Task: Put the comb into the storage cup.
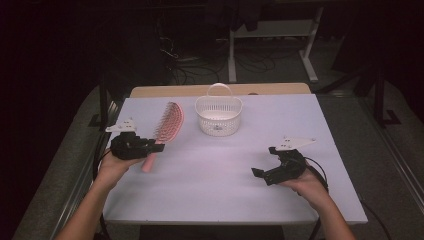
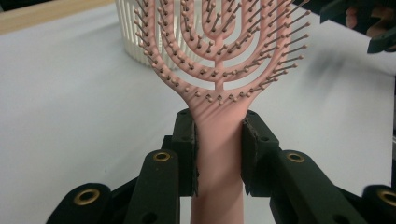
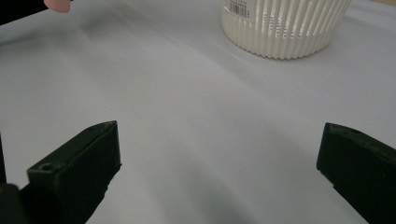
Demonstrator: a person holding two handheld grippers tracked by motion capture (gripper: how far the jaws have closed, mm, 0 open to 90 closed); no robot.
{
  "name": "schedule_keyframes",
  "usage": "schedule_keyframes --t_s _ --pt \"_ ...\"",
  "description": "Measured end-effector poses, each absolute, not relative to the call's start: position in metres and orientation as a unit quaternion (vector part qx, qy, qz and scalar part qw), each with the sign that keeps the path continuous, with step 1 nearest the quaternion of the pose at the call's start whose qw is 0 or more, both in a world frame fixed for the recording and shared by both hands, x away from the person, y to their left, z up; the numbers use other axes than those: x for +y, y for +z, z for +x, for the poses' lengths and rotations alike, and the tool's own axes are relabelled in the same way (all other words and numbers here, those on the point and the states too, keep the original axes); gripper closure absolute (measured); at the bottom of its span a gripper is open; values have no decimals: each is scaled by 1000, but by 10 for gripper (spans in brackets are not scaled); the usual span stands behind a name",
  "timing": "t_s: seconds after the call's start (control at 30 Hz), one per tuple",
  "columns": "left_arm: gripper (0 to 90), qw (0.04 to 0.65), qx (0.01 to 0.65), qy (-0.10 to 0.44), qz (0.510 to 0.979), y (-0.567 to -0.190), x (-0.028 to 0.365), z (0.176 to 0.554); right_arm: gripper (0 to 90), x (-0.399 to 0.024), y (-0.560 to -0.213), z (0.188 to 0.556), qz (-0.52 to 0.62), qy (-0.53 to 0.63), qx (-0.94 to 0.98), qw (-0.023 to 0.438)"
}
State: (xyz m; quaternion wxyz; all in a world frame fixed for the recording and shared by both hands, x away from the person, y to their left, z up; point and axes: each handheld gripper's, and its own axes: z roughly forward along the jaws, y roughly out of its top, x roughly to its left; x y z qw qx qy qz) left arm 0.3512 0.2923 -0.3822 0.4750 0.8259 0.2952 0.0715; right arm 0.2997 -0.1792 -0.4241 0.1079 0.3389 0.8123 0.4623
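As seen from the high view, the left gripper (image 1: 159,147) clamps the pink hairbrush (image 1: 167,127) left of the white basket (image 1: 218,116); the right gripper (image 1: 264,162) stands wide, well right. Left gripper view: both pads (image 2: 188,154) press the handle below the bristles. Right gripper view: jaws gape before the basket (image 3: 285,28).

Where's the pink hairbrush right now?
In the high view the pink hairbrush is at the table's left side, just left of the white basket, its handle clamped in the left gripper.
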Motion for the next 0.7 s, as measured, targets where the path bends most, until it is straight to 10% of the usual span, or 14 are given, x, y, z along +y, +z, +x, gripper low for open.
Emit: schedule_keyframes --t_s 0.7 --pt "706 507 263 76 817 -361 261 381 0 -179 -424 300 339 464 812 106"
